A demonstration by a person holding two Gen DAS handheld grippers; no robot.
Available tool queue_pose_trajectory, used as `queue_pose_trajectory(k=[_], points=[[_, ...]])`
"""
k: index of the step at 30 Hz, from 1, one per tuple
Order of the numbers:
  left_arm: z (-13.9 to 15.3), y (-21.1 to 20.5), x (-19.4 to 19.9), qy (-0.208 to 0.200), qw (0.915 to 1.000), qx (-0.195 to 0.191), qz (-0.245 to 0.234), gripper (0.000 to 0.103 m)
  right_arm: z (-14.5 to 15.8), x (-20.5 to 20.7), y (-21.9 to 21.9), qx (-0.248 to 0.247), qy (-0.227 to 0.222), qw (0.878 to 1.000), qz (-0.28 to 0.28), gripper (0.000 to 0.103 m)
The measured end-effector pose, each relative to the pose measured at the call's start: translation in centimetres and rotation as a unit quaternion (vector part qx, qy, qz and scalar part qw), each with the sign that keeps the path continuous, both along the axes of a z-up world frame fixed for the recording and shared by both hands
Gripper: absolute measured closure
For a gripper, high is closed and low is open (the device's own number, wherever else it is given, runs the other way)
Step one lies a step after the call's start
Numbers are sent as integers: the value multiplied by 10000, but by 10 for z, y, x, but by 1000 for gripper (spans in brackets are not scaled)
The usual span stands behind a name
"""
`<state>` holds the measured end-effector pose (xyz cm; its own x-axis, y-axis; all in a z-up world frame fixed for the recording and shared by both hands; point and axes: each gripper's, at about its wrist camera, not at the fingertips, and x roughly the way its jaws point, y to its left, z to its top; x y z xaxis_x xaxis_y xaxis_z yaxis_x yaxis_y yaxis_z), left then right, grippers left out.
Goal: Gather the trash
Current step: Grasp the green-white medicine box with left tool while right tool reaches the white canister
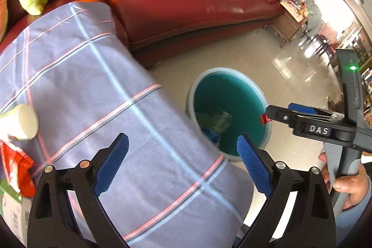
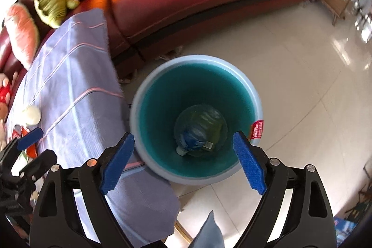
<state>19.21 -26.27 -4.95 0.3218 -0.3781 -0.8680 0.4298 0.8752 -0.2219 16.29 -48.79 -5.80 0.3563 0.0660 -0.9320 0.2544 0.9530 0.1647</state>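
The right claw is standing wide apart with nothing between its blue pads, hanging straight over the mouth of the teal waste bin on the tiled floor. At the bottom of that bin a crushed clear plastic bottle with a blue label is lying on its side, and a small red tag is sticking up at the bin's rim.

The left claw is likewise gaping and empty, pointing down over the edge of a worktop covered by a striped lilac cloth, with the bin just beyond the cloth's hanging corner.

The remaining trash is sitting at the far left of that cloth: a pale paper cup lying on its side, a torn orange-red wrapper just beside it, and a white-and-green carton at the view's edge.

Judging by looks, all three are light. The cup will probably crumple if squeezed hard, so pinching across its rim or mid-wall gently should suit it. The wrapper is limp and likely slick, so a firm nip on a bunched fold seems safest. The carton is stiffer, and an edge or narrow side would give the pads flat faces to bear on.
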Motion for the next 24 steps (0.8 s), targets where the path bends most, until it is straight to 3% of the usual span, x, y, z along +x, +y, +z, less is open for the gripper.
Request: queue_pose_trajectory(k=[4, 15, 20, 24], points=[[9, 33, -17, -140, 9998, 92, 89, 9, 12, -9, 30, 75, -30, 9997, 219, 20], [26, 182, -60, -246, 9956, 494, 759, 8, 39, -22, 150, -18, -110, 9946, 1035, 20], [29, 246, -78, -265, 9910, 912, 941, 7, 48, -27, 216, -151, -20, 9849, 1725, 20], [16, 281, -80, -26, 9876, 1145, 1078, 7, 52, -32, 258, -382, 88, 9711, 2355, 20]])
